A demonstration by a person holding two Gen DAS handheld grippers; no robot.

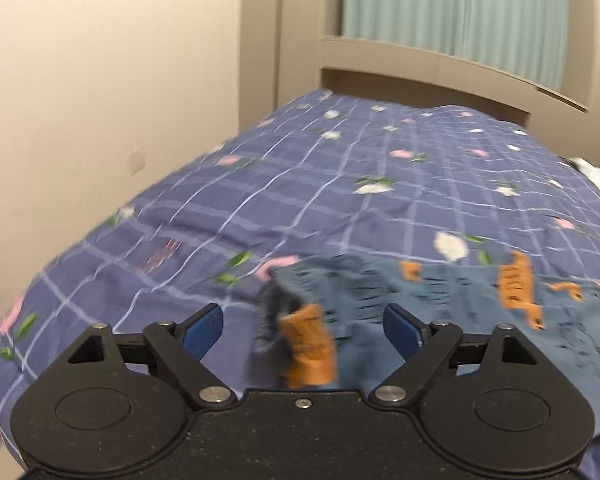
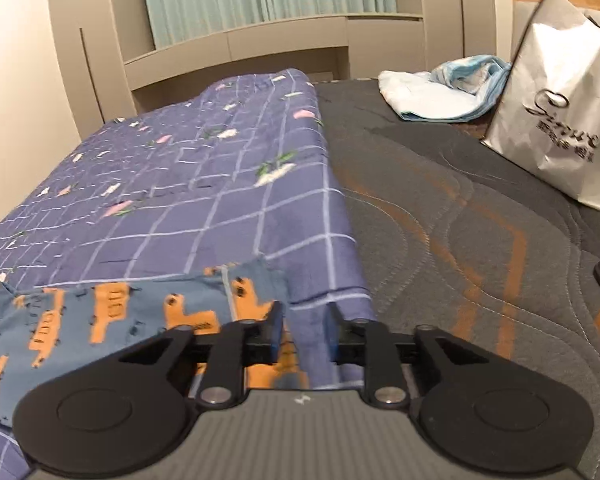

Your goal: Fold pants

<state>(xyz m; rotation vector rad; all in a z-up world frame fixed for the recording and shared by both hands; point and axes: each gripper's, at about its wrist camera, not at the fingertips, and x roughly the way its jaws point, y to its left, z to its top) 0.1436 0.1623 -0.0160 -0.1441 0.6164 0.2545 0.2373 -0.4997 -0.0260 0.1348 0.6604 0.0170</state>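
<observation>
Both my claws sit at the near hem of the pants, spread on the checked quilt.

My left claw [image 1: 302, 326] stands wide, its blue pads [image 1: 202, 330] well apart, and a bunched corner of the blue-grey cotton pants with orange block print [image 1: 440, 292] rises between them, touching neither pad. From there the pants run toward 3 o'clock along the quilt's near edge. My right claw [image 2: 304, 334] is narrower, its fingers apart with the pants' other corner and the quilt's edge in the gap; whether the fingers pinch anything I cannot tell. The purple checked floral quilt [image 1: 340, 184] stretches flat toward 12 o'clock. At 1 to 3 o'clock of my right claw lies bare dark grey quilted mattress [image 2: 480, 240]. Farther, at 2 o'clock, stands a white paper shopping bag [image 2: 560, 120], and a crumpled pale blue cloth [image 2: 440, 92] lies at 1 o'clock beside it. A beige headboard [image 2: 240, 44] ends the bed.
</observation>
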